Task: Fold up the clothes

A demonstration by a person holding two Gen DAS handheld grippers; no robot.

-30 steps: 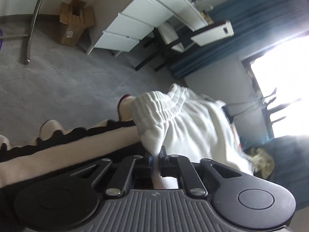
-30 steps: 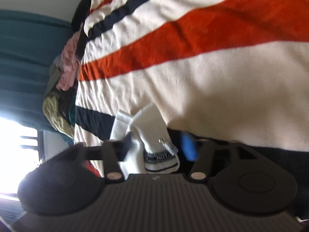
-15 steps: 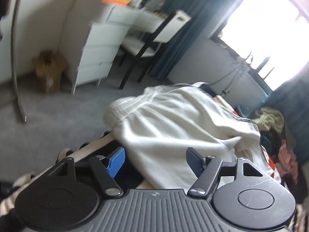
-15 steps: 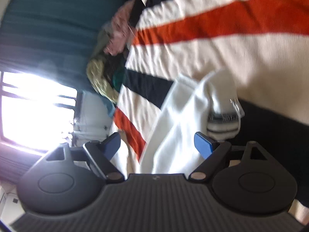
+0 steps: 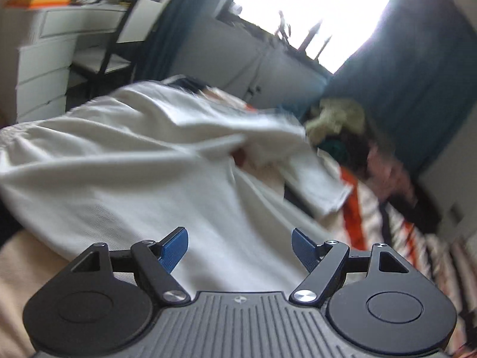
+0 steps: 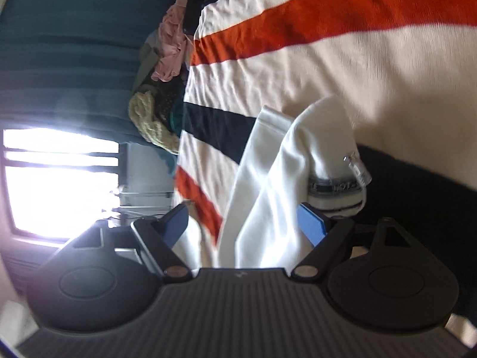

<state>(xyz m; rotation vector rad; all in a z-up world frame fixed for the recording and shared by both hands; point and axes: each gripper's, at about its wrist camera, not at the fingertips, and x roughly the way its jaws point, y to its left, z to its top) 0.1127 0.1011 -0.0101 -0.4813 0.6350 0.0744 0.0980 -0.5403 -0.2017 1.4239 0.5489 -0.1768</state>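
Two grippers: both of mine hang over the striped blanket point(image 6: 342, 68), neither one clamping any cloth.
Left gripper point(image 5: 240, 247): jaws spread wide, blue pads point(image 5: 176, 249) apart with nothing between them — it hovers just above the white garment point(image 5: 134, 173).
Right gripper point(image 6: 244, 223): jaws likewise spread; a band of the white garment point(image 6: 268, 197) runs up between the pads point(image 6: 311, 223), but I cannot see either pad pressing on it.
White garment: it lies loose and rumpled on the striped blanket; from the right wrist I see a folded-over end with a grey printed band and a small tag point(image 6: 356, 165).
Clothes pile point(image 6: 161, 89): pink, yellow-knit and dark pieces heaped at the far edge of the striped blanket, well apart from the white garment.
Beyond the blanket: teal curtains point(image 6: 68, 47), a bright window point(image 5: 313, 12), a white dresser point(image 5: 41, 56) and a chair point(image 5: 125, 38) — all blurred in the left wrist view.
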